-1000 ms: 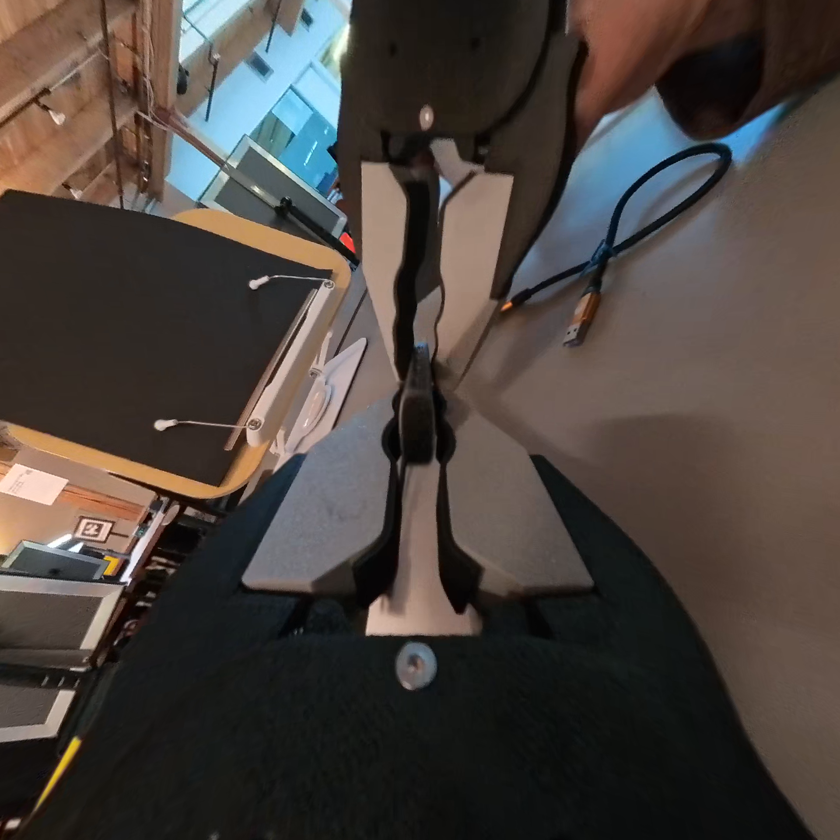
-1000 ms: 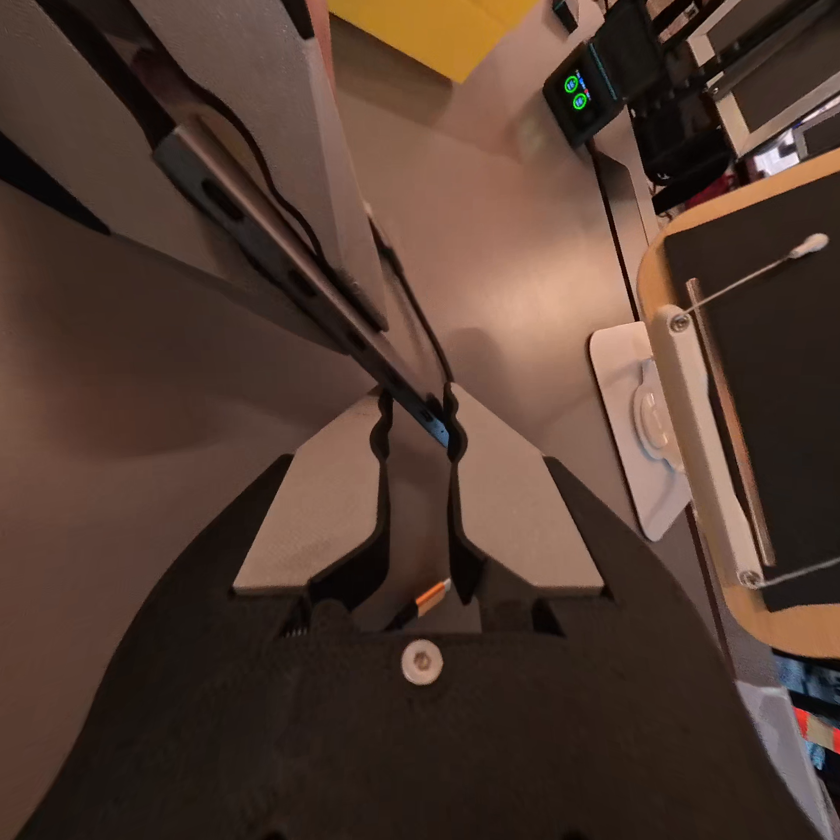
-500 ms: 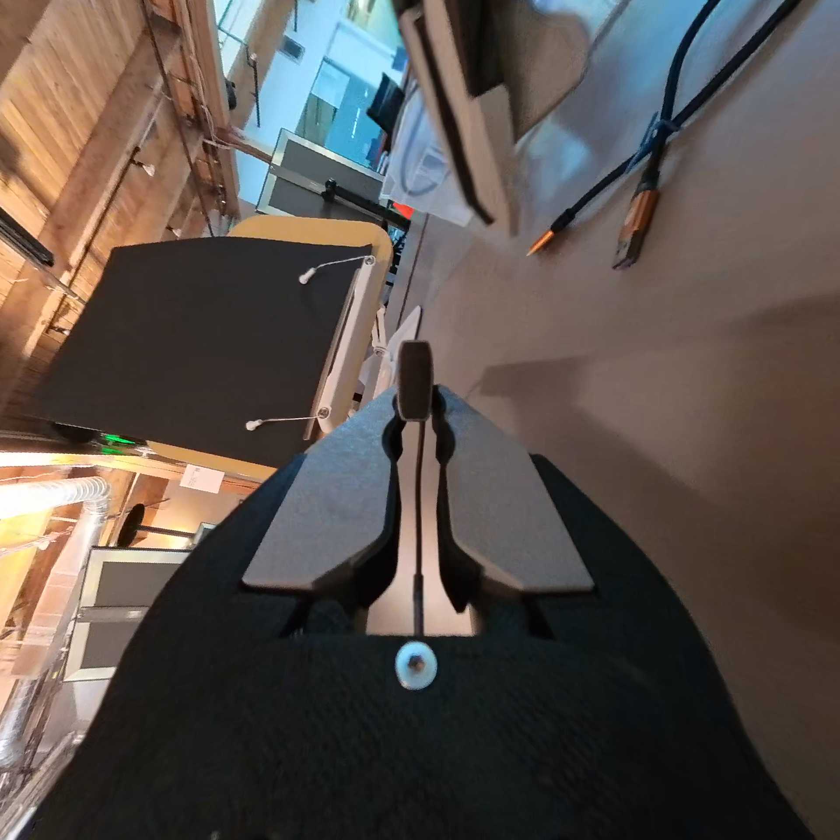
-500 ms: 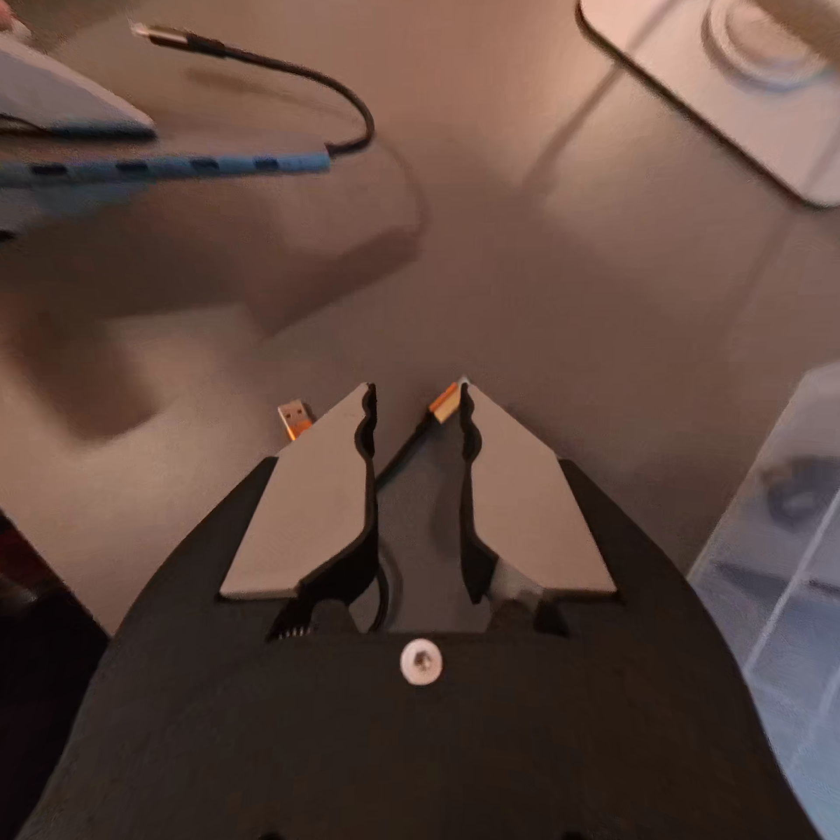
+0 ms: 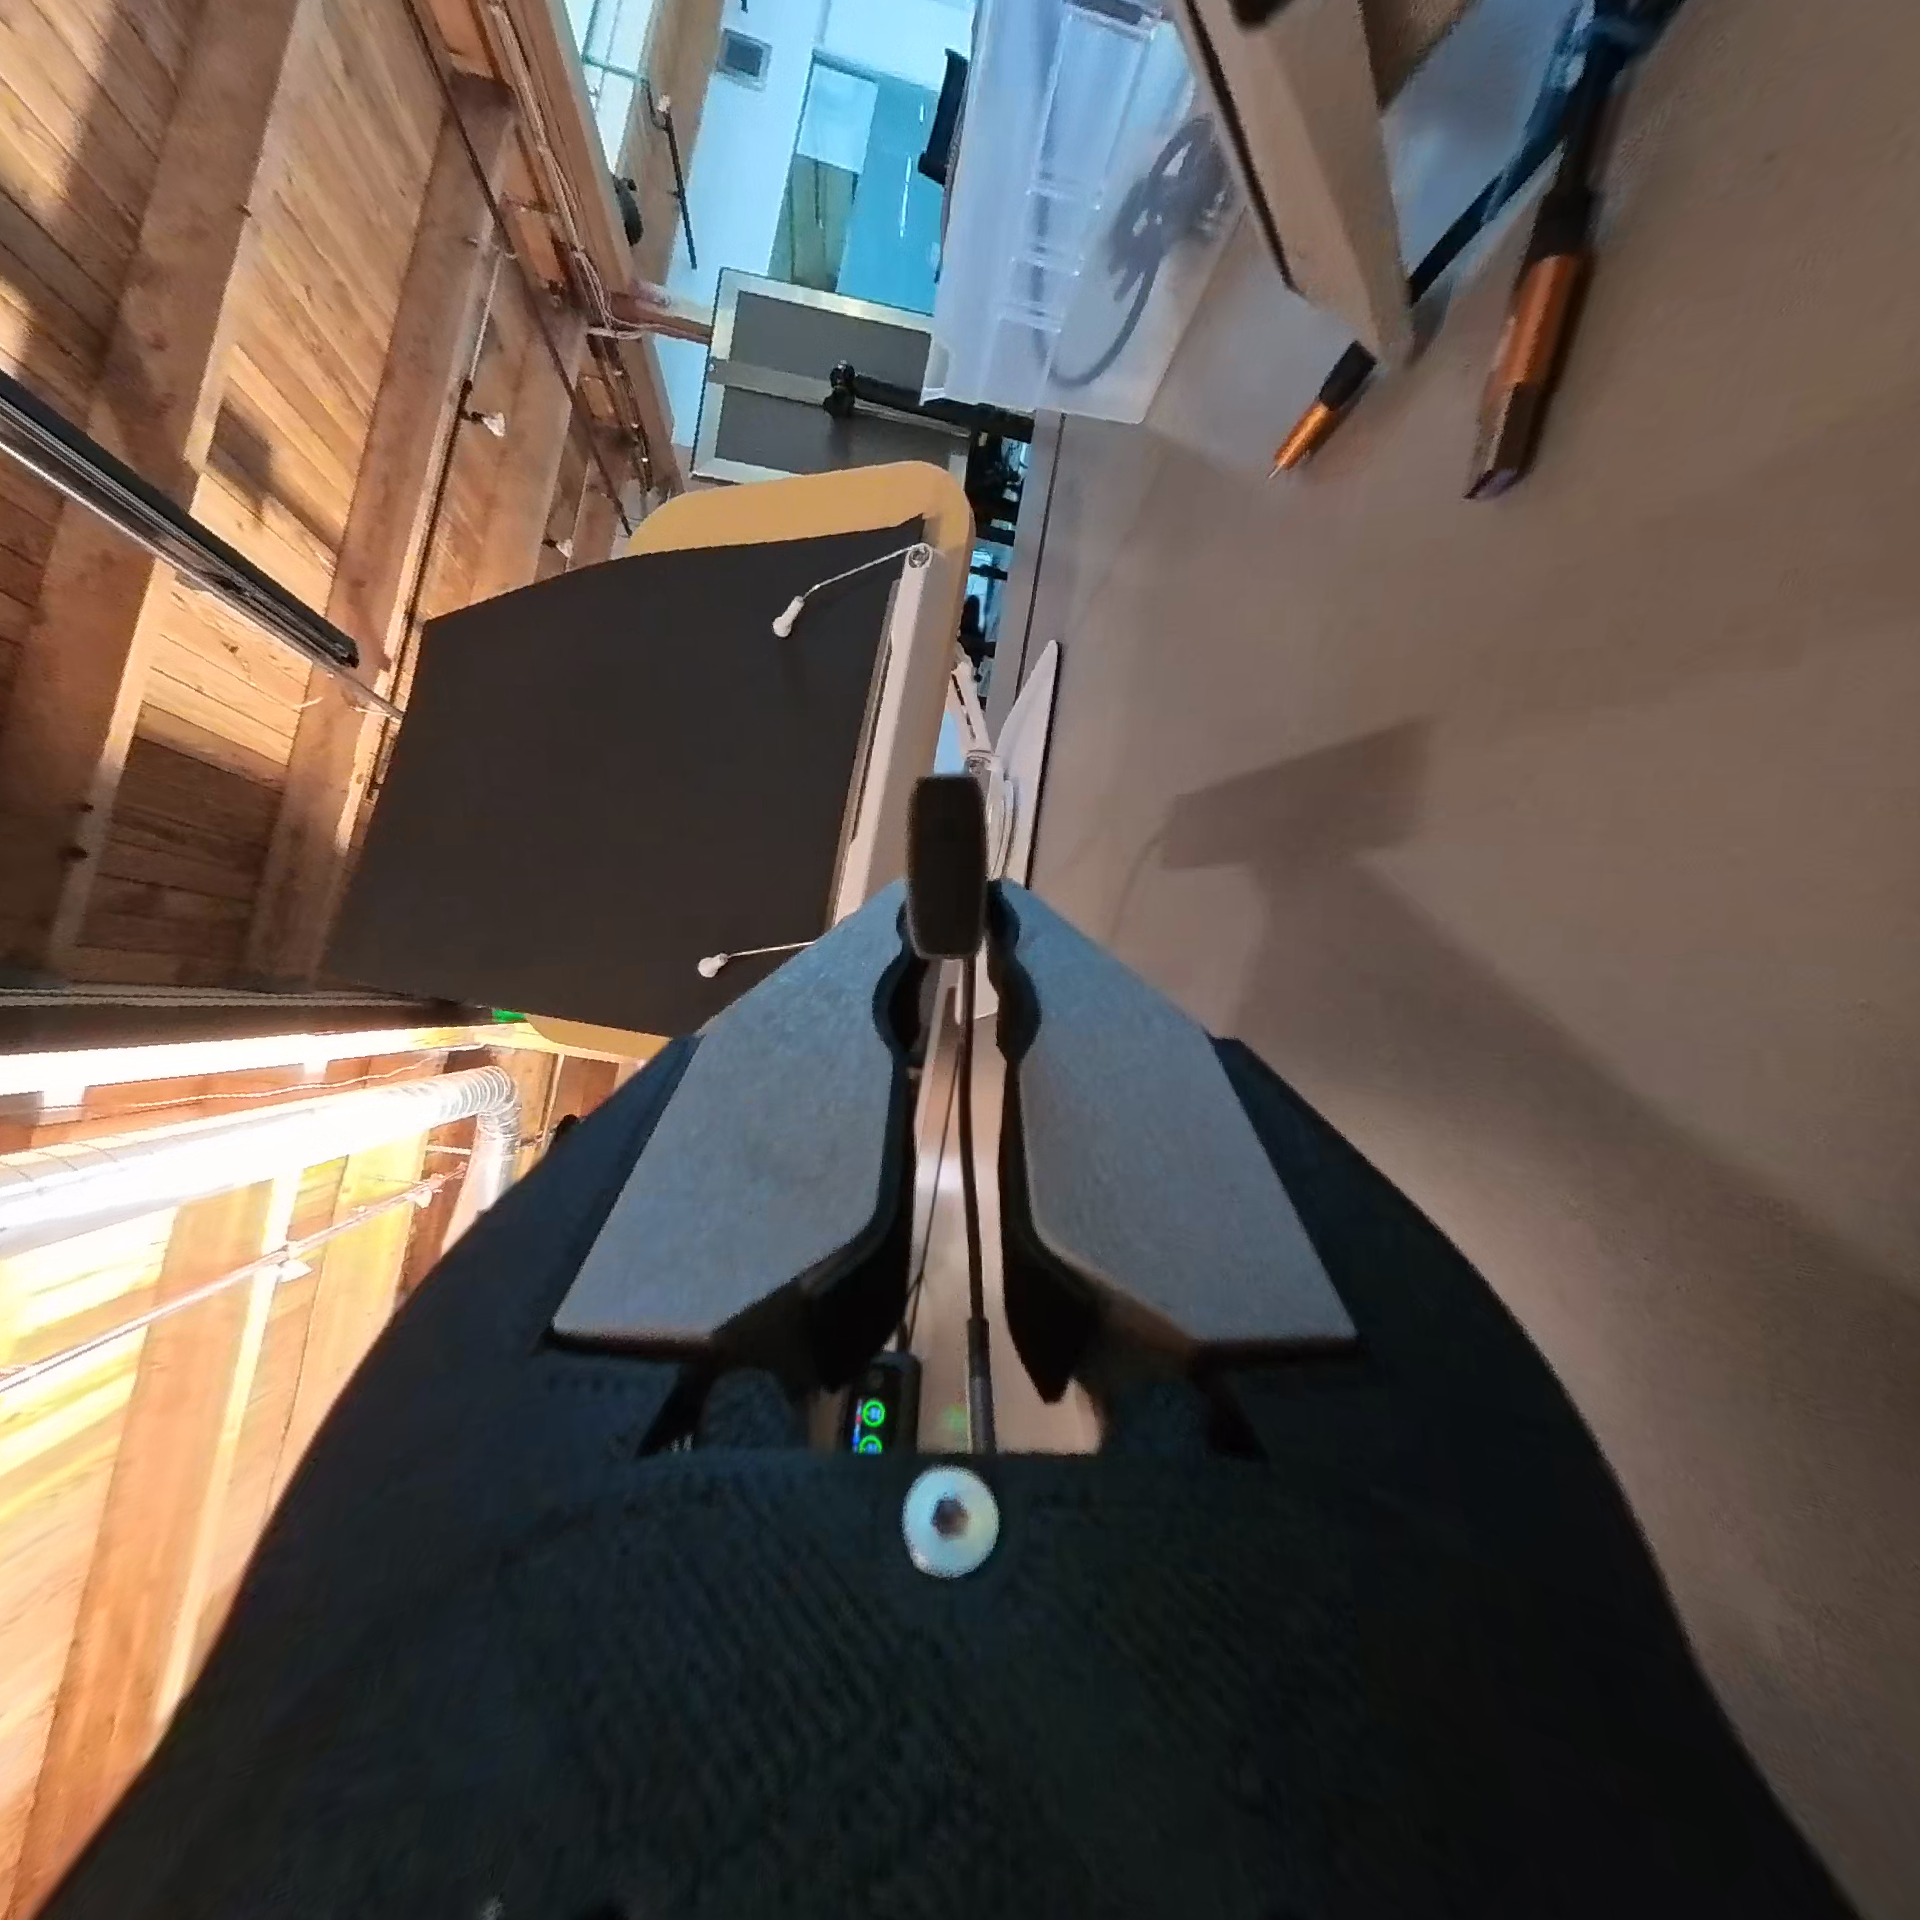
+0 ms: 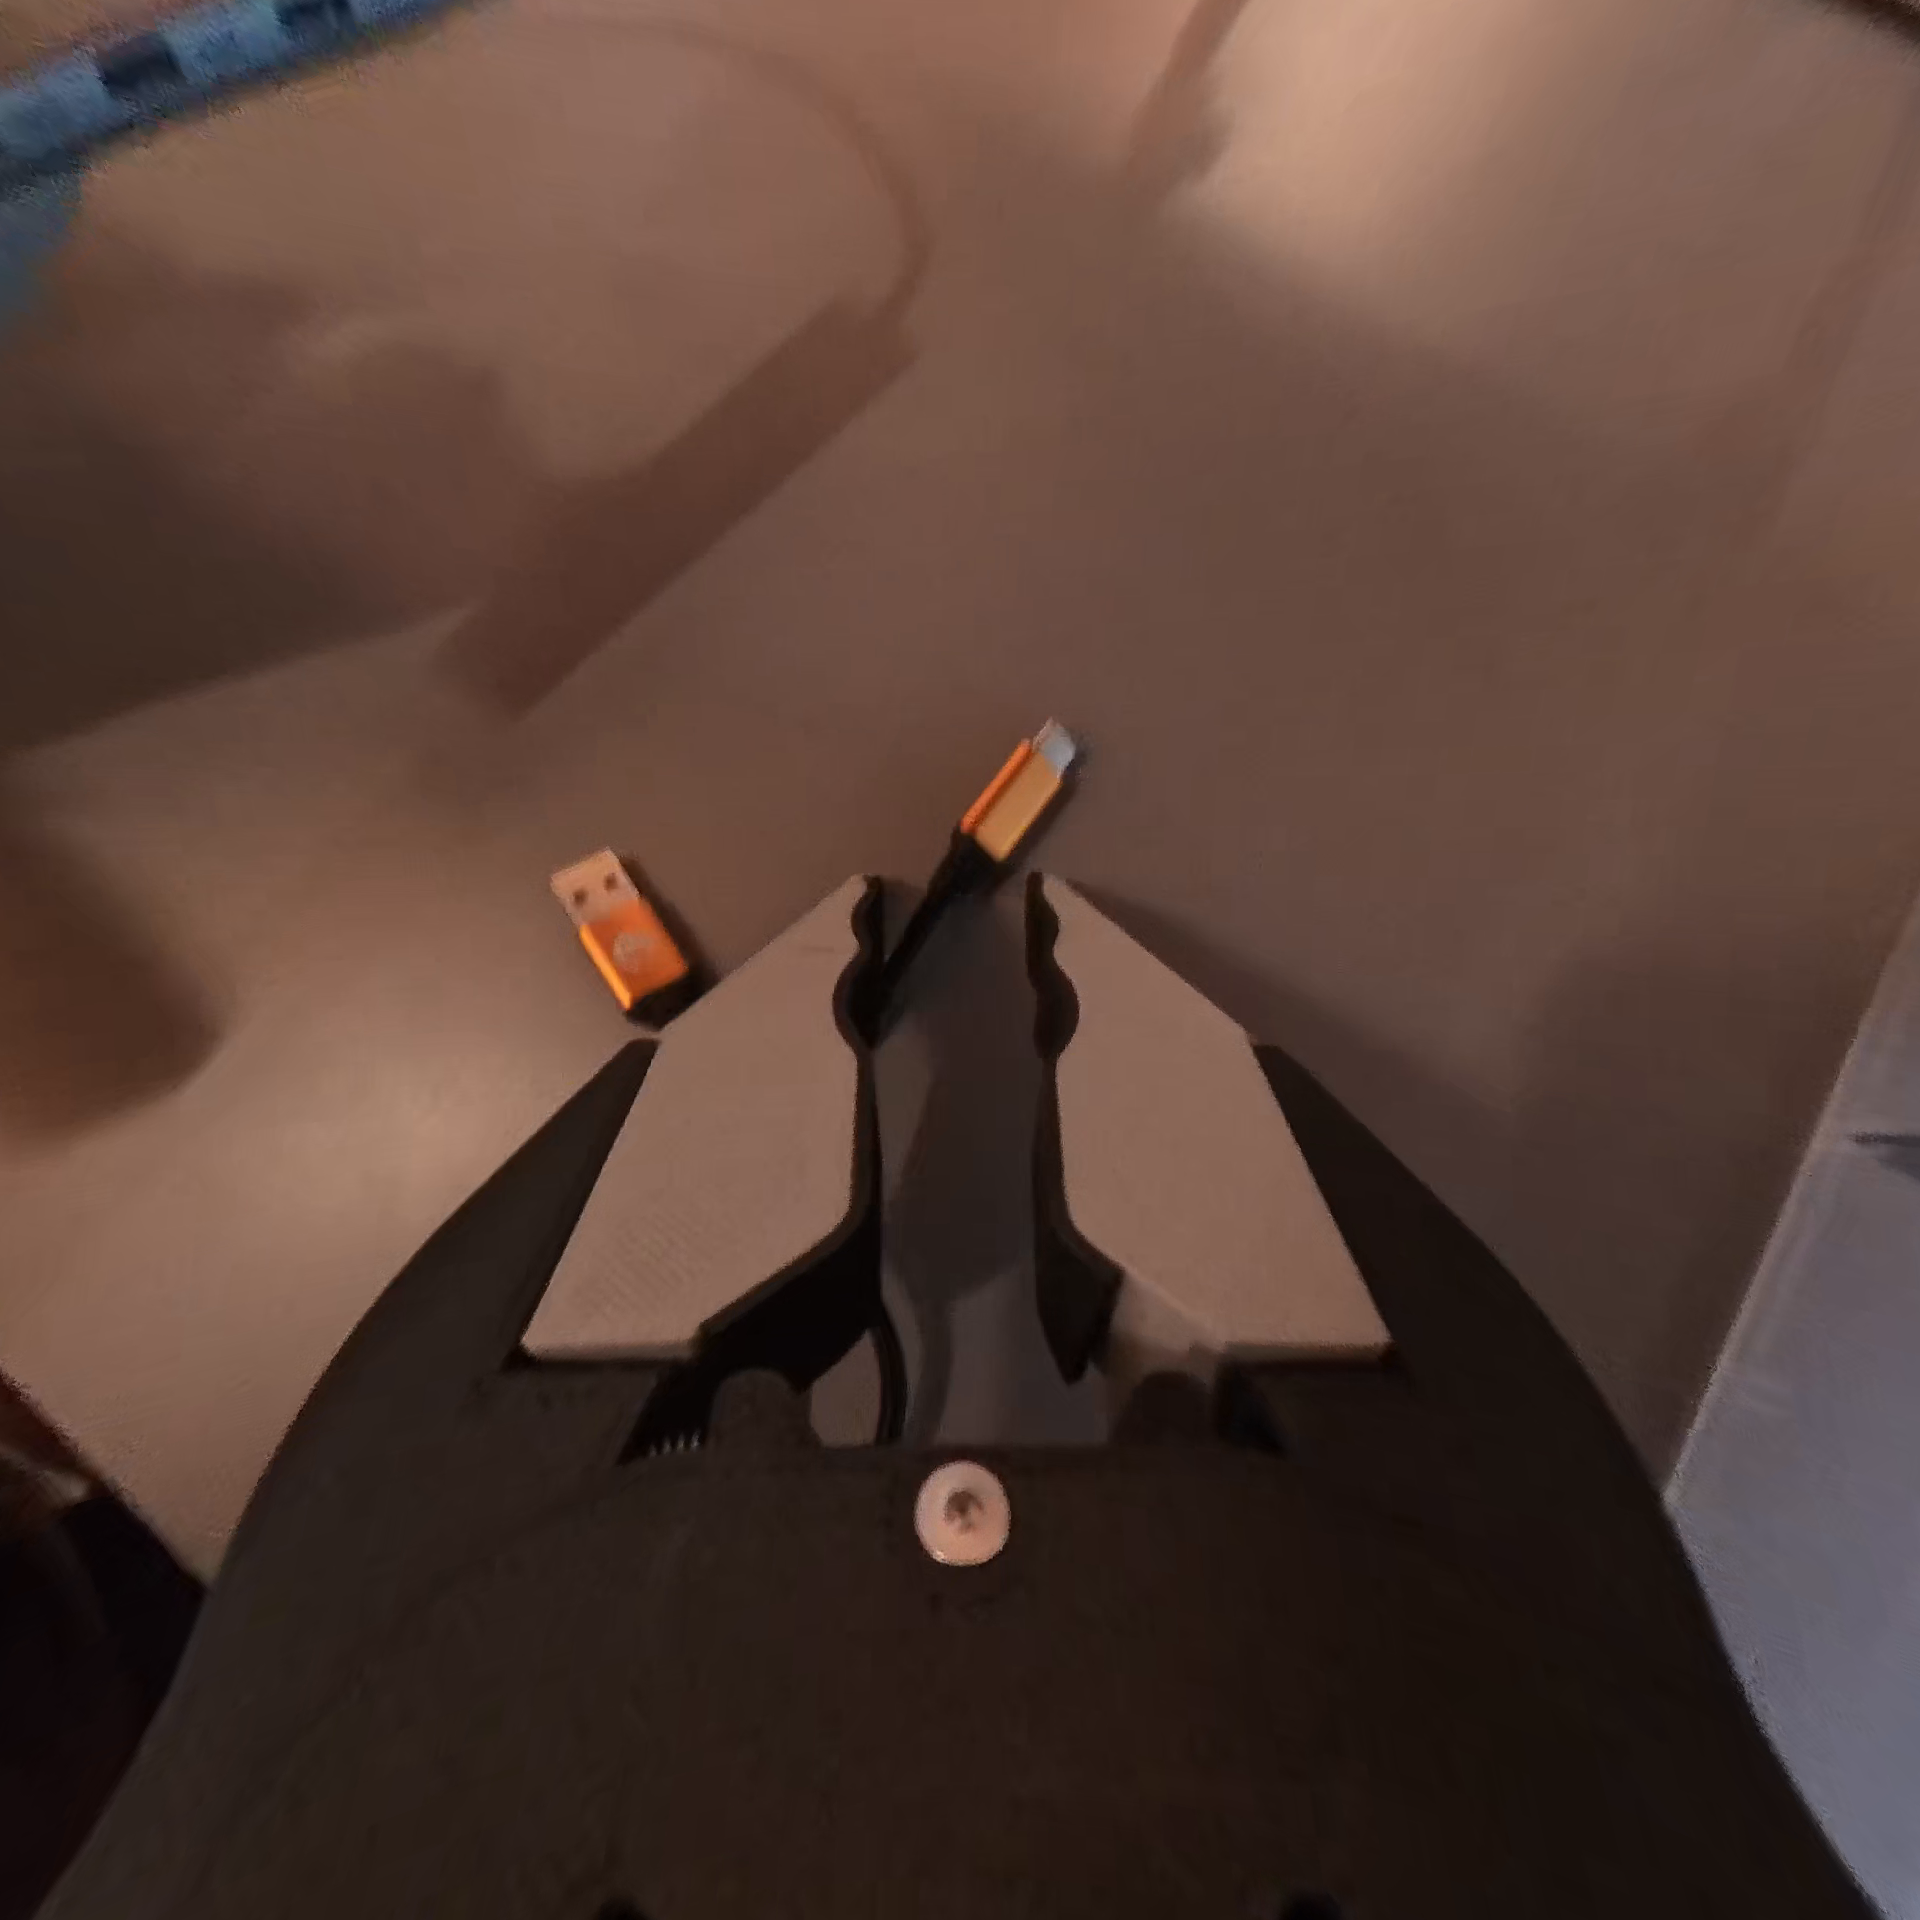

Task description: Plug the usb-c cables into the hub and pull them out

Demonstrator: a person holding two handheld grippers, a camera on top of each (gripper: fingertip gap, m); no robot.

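Observation:
My left gripper (image 5: 948, 914) is shut on the slim dark hub (image 5: 943, 862), seen end-on and held above the table; the hub's own thin cable runs back between the fingers. My right gripper (image 6: 954, 894) is open and low over the table. The orange USB-C plug (image 6: 1013, 795) lies just ahead of its fingertips, with the black cable running back between the fingers. An orange USB-A plug (image 6: 623, 940) lies to the left. Both plugs also show in the left wrist view, USB-C (image 5: 1314, 421) and USB-A (image 5: 1522, 384). The hub is a blur at the top left of the right wrist view (image 6: 125, 73).
A clear plastic box (image 5: 1049, 208) with cables stands at the table's far side; its edge shows at the right (image 6: 1818, 1351). A black board on a tan-rimmed stand (image 5: 623, 779) and a white base plate (image 5: 1023, 758) are beyond the hub. The table (image 5: 1558, 1039) is grey-beige. Some 15 cm of space lies between my two pairs of fingers.
My right gripper has drawn away from the hub's end and come down to the cable on the table. My left gripper still holds the hub and has swung away.

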